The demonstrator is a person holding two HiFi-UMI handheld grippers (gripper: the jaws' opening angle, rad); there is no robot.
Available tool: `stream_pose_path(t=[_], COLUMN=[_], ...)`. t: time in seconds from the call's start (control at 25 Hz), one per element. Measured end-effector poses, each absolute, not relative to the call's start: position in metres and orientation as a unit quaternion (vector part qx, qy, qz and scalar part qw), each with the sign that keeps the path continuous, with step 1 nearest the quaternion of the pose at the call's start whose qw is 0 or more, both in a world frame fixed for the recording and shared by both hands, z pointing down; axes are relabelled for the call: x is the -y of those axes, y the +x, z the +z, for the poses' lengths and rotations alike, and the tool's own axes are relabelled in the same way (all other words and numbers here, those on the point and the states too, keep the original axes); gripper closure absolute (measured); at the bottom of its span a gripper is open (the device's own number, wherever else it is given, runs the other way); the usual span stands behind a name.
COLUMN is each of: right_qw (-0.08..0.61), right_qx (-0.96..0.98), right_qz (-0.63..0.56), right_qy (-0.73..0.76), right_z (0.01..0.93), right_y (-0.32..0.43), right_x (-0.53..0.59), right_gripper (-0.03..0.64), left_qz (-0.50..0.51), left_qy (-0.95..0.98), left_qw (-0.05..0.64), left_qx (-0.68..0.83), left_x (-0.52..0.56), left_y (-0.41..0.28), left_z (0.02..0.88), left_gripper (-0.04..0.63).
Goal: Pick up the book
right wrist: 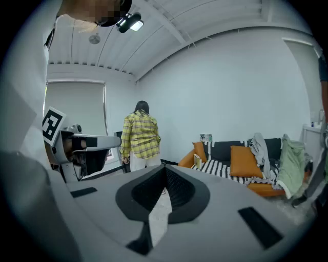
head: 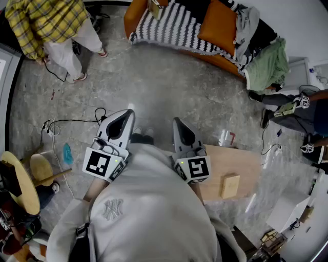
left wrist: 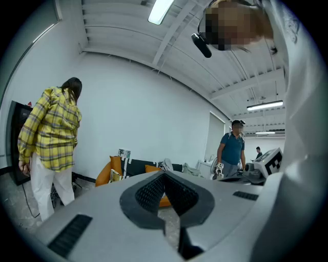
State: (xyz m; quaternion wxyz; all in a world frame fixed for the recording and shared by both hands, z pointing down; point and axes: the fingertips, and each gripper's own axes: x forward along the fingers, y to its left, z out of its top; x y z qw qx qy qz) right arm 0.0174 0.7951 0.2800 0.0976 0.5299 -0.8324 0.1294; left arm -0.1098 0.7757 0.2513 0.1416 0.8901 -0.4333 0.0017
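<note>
A thin book (head: 155,7) leans on the left end of the orange sofa (head: 218,23) at the far side of the room. It also shows in the left gripper view as a book (left wrist: 115,175) and in the right gripper view as a book (right wrist: 198,161). My left gripper (head: 128,113) and right gripper (head: 177,123) are held side by side in front of my chest, pointing at the sofa and far from it. In its own view the left gripper (left wrist: 164,175) has its jaws closed together with nothing in them. The right gripper (right wrist: 165,168) is likewise shut and holds nothing.
A person in a yellow plaid shirt (head: 46,25) stands at the far left. Another person (head: 297,110) is at the right. A low wooden table (head: 236,161) with a small block (head: 230,185) is beside me. Cables (head: 56,125) and stools (head: 41,169) lie left. Clothes (head: 266,64) drape the sofa.
</note>
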Motion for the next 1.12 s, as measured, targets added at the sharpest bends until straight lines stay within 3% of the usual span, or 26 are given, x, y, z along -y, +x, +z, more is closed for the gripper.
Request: stream_pose_path(t=[0.68,1.12], right_qw=[0.108,0.076], right_qx=[0.846,0.856], right_qz=[0.114,0.133], right_qy=[0.509,0.493], right_z=[0.279,0.282], right_y=[0.019,0.034], right_x=[-0.79,-0.796], right_gripper=[0.6,0.6], left_qz=[-0.015,-0.031], left_qy=[0.879,0.881], left_qw=[0.147,0.126], left_qx=[0.453,0.454], left_x=[-0.774,-0.764], left_y=[-0.107,-0.105], left_z=[0.249,0.244], left_gripper=[0.586,0.586])
